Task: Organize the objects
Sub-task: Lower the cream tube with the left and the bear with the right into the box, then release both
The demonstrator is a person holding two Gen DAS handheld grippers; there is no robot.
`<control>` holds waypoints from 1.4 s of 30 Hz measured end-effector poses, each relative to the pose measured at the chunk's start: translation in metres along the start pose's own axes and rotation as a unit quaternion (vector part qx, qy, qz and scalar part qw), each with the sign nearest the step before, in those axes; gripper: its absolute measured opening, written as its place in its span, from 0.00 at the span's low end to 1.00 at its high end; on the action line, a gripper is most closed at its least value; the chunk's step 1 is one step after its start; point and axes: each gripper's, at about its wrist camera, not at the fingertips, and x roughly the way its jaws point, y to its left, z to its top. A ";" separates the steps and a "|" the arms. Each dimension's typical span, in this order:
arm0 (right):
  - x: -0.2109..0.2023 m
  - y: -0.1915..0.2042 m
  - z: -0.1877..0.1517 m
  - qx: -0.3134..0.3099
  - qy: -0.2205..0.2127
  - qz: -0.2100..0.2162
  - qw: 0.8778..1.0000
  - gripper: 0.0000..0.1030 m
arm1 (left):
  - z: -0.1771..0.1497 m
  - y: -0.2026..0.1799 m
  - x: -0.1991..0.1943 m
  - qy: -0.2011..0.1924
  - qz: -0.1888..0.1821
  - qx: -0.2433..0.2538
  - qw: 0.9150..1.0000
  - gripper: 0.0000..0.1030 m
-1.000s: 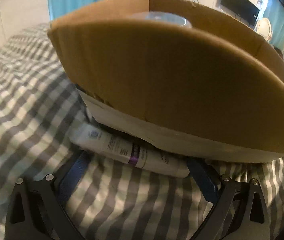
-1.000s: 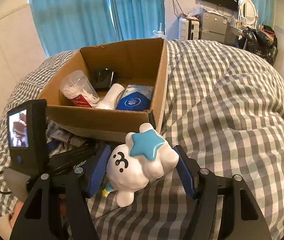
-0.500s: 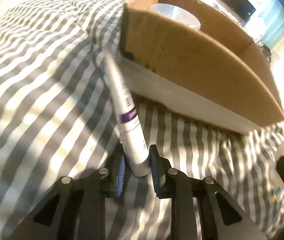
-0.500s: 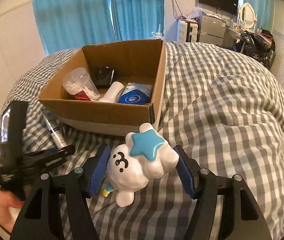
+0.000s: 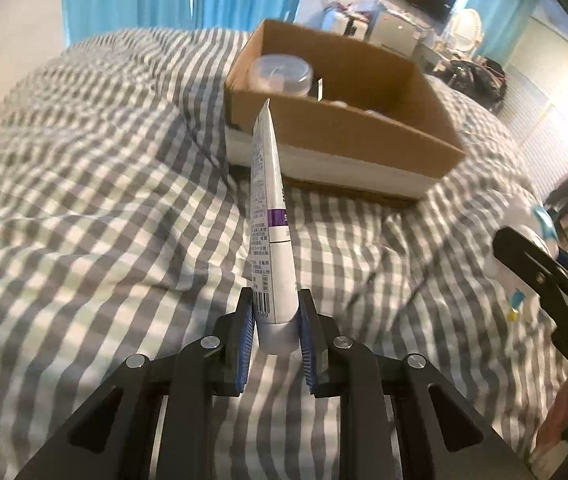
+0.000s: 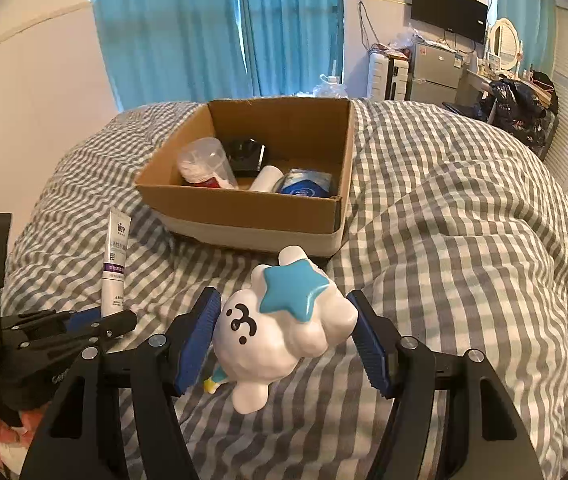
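The left gripper (image 5: 275, 332) pinches a white tube (image 5: 270, 216) by its cap end between blue pads (image 5: 245, 340); its jaws have just closed on it. The tube is clear of the checked bedcover (image 5: 84, 200) and points up toward the near left corner of the cardboard box (image 5: 347, 136). The right gripper (image 6: 289, 340) clamps a white figurine (image 6: 284, 336) with a blue star (image 6: 295, 290) on top, a pad pressing on each side. The figurine is off the cover, near the box's front wall. The box sits open on the bed, far from both grippers. Inside, a clear plastic cup (image 6: 208, 162) lies at the left, a black item (image 6: 246, 154) behind it, a white bottle (image 6: 266, 178) in the middle, and a blue packet (image 6: 305, 184) at the right. A hand (image 6: 2, 434) shows at the lower left of the right wrist view.
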 end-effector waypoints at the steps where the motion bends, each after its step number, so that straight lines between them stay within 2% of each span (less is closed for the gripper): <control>1: -0.004 0.003 -0.001 0.000 -0.003 0.001 1.000 0.63 | -0.002 -0.002 -0.008 -0.008 0.001 0.007 1.000 0.20; 8: -0.033 0.016 0.000 -0.011 -0.024 0.001 1.000 0.63 | -0.010 -0.020 -0.039 -0.054 0.004 0.029 0.998 0.20; 13: -0.051 0.023 0.005 -0.018 -0.042 0.001 0.999 0.63 | -0.003 -0.029 -0.066 -0.083 -0.002 0.040 0.996 0.20; 19: -0.063 0.026 0.019 -0.026 -0.060 0.001 0.998 0.63 | 0.015 -0.038 -0.085 -0.112 0.002 0.053 0.992 0.20; 25: -0.063 0.026 0.043 -0.040 -0.075 -0.002 0.996 0.63 | 0.050 -0.048 -0.091 -0.133 0.008 0.073 0.988 0.20; 33: -0.052 0.017 0.098 -0.052 -0.104 -0.014 0.993 0.63 | 0.110 -0.057 -0.083 -0.153 0.016 0.094 0.984 0.20; 39: -0.022 0.006 0.142 -0.044 -0.105 -0.002 0.993 0.63 | 0.156 -0.059 -0.048 -0.149 0.016 0.103 0.983 0.20; 42: -0.002 0.004 0.160 -0.047 -0.104 -0.009 0.993 0.63 | 0.171 -0.061 -0.027 -0.143 0.014 0.108 0.984 0.20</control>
